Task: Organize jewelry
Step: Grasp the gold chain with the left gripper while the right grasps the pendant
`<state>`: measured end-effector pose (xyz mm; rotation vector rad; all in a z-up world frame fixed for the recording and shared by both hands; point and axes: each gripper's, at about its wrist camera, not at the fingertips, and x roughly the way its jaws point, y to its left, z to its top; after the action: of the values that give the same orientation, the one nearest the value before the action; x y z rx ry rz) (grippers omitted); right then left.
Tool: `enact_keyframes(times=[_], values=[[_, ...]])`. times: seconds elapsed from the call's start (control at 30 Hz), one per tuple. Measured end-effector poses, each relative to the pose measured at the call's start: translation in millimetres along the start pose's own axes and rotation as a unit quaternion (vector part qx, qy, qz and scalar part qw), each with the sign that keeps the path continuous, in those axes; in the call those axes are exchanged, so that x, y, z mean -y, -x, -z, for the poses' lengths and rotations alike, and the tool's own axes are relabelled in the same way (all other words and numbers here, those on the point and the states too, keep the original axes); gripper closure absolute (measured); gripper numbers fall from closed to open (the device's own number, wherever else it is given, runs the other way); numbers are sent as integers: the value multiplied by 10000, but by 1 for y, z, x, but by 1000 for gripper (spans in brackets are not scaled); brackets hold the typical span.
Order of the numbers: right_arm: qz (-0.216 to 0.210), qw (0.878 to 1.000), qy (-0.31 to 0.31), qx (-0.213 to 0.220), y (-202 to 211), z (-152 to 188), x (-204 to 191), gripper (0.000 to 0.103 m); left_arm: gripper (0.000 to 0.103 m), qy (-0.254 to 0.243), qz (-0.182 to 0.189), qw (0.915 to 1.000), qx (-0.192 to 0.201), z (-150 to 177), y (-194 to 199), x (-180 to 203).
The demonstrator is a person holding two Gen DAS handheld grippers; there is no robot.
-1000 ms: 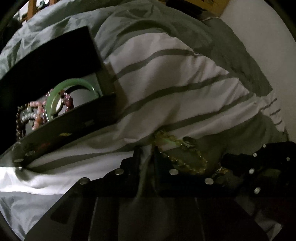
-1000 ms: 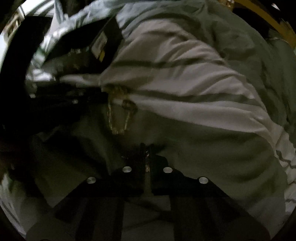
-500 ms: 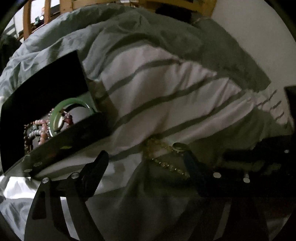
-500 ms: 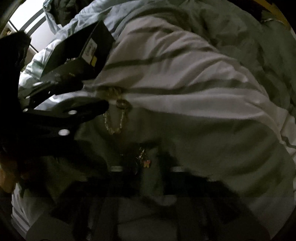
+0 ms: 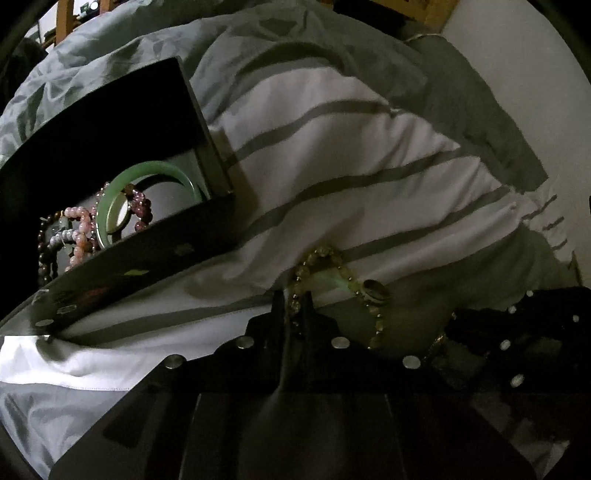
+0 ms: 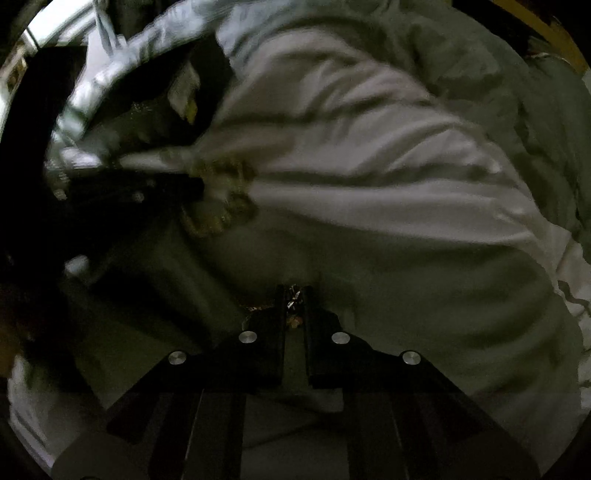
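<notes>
The left tool (image 5: 295, 302) is closing, pinching the yellow-green beaded bracelet (image 5: 343, 280) on the grey-striped white duvet (image 5: 332, 147). At ten o'clock sits the open black jewelry box (image 5: 140, 254). The right tool (image 6: 294, 299) stays clenched on a thin gold chain (image 6: 293, 301).

You are working in a bedroom at home, and you are doing it right on top of a bed. A rumpled duvet (image 5: 332, 155) in white with grey stripes is filling most of both views, bunching into soft folds and giving way to plain grey bedding (image 5: 480, 110) further back. Pieces of a pale wooden frame (image 5: 66, 14) are showing past the bedding at the top edge, and a bare white wall (image 5: 517, 55) is rising beside it. A black box (image 5: 122, 258) of bracelets is sitting on the covers, adding to the domestic feel. The lighting is staying dim throughout.
</notes>
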<state>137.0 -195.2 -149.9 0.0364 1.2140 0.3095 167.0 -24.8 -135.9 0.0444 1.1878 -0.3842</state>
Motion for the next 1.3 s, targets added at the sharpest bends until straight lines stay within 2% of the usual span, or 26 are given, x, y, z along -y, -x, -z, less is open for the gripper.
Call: enact_keyframes(times=[0.07, 0.37, 0.7, 0.73, 0.77, 0.97, 1.1, 1.17, 1.23, 1.27, 1.3], values=[[-171, 9996, -182, 116, 5, -1, 6, 94, 94, 42, 57, 10000, 40, 2, 5, 0], [-386, 9982, -430, 188, 6, 2, 20, 94, 95, 208, 300, 9989, 280, 4, 30, -13], [-874, 9914, -734, 635, 40, 10, 39, 94, 95, 415, 548, 9955, 651, 5, 61, -22], [-910, 9907, -749, 681, 42, 10, 40, 94, 95, 422, 587, 9951, 681, 6, 64, -23], [-955, 9897, -779, 730, 45, 11, 41, 94, 101, 427, 637, 9946, 700, 3, 68, -23], [-1060, 9864, -863, 913, 52, 9, 40, 94, 101, 284, 716, 9923, 967, -3, 88, -9], [-1095, 9850, -896, 985, 55, 10, 40, 94, 101, 232, 700, 9930, 921, -4, 85, -6], [-1058, 9858, -888, 958, 55, 9, 39, 94, 101, 180, 690, 9945, 767, -3, 77, -3], [-1048, 9860, -896, 938, 54, 9, 40, 94, 96, 83, 619, 9966, 543, -1, 62, 2], [-1046, 9860, -909, 932, 54, 9, 40, 94, 83, 5, 574, 9973, 450, 0, 55, 5], [-1047, 9859, -920, 928, 53, 9, 40, 94, 58, -113, 456, 9984, 329, 2, 45, 9]])
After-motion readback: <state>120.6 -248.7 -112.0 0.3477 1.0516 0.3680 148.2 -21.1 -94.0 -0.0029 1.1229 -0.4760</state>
